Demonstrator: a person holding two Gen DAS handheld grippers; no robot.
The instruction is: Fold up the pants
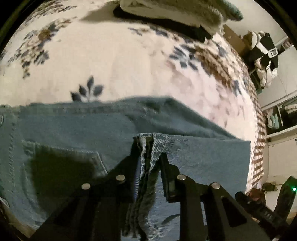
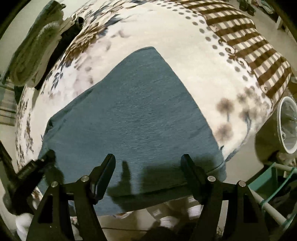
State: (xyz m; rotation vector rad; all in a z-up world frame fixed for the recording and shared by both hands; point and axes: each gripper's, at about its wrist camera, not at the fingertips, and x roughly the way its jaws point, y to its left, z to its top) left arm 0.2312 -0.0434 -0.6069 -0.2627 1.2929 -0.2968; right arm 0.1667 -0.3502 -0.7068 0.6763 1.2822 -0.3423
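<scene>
Blue denim pants [image 1: 78,126] lie partly folded on a floral blanket [image 1: 120,61]. In the left wrist view a back pocket [image 1: 65,159] shows at lower left. My left gripper [image 1: 147,148] is shut on a bunched hem or edge of the pants [image 1: 146,166], which hangs between its fingers above the lower layer. In the right wrist view the pants [image 2: 130,111] spread as a flat folded panel on the blanket [image 2: 185,37]. My right gripper [image 2: 148,161] is open and empty, hovering over the near edge of the panel. The left gripper shows at the left edge of the right wrist view [image 2: 29,170].
A stack of folded clothes and towels [image 1: 176,13] sits at the far end of the bed, also in the right wrist view [image 2: 35,46]. Clothes hang on a rack [image 1: 265,55] at the right. A white fan [image 2: 287,124] and a green frame [image 2: 274,178] stand beside the bed.
</scene>
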